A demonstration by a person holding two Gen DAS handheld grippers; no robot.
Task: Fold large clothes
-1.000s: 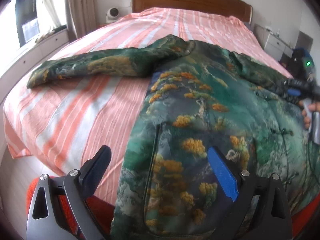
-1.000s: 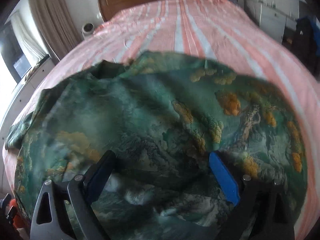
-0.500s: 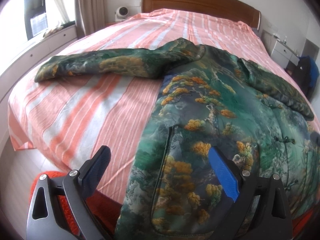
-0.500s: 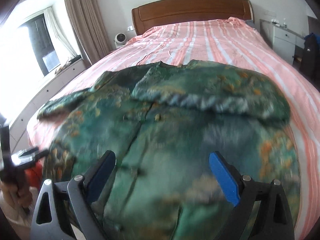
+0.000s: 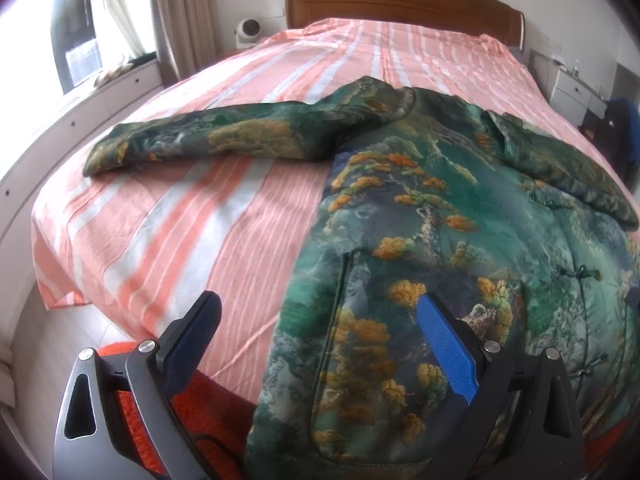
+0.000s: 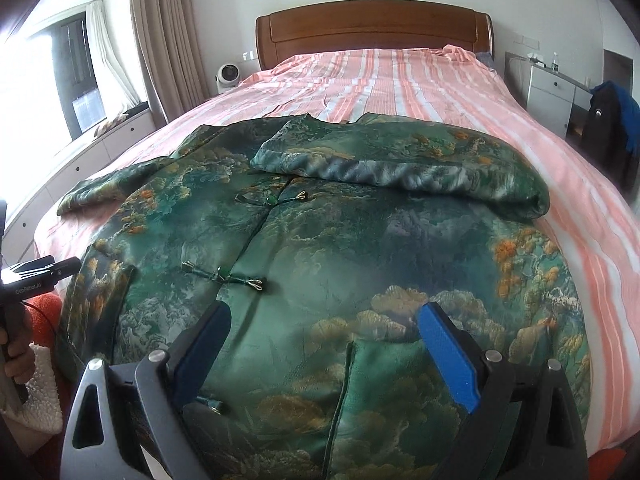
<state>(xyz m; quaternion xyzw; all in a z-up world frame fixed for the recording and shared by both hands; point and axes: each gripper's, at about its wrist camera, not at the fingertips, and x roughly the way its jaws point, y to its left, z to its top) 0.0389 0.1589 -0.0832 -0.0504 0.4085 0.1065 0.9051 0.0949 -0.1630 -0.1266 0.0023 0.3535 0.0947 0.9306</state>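
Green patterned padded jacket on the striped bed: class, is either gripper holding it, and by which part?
Neither. The left gripper and right gripper are both open above the green patterned padded jacket, gripping no part.

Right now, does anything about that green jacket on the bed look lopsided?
Yes. One sleeve lies folded across the jacket chest, while the other sleeve stretches out flat over the striped sheet. The hem droops over the bed's edge.
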